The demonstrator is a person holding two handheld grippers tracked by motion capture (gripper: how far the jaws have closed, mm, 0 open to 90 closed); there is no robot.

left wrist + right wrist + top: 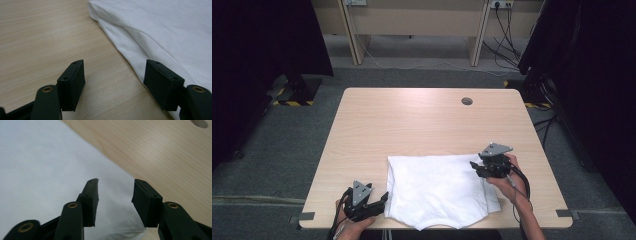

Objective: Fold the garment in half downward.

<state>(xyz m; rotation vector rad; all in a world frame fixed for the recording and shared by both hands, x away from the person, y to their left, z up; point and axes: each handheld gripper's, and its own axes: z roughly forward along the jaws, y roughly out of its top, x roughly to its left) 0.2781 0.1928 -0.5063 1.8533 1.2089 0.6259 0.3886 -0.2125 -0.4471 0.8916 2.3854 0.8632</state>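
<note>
A white T-shirt (439,189) lies on the near half of the table (412,120), folded into a rough rectangle with its layers stacked; the near hem hangs just over the table's front edge. Both sides look already turned in, since the left gripper view shows a doubled edge with one layer lying on another, so the work seems to be well into the folding, perhaps halfway. What is left, as far as I can judge, is to bring one end over the other and square the bundle.

The left gripper (383,198) sits at the shirt's near left corner, jaws apart and low over the wood; one jaw stands on bare table, the other over the cloth's edge, with nothing pinched between them. The right gripper (474,165) is over the shirt's far right corner, jaws also apart with a clear gap, white cloth beneath them but none pressed by the pads. Whether the lower tips brush the fabric is hard to tell from this angle.

A round cable hole (467,101) marks the table's far side, well apart from the shirt
</note>
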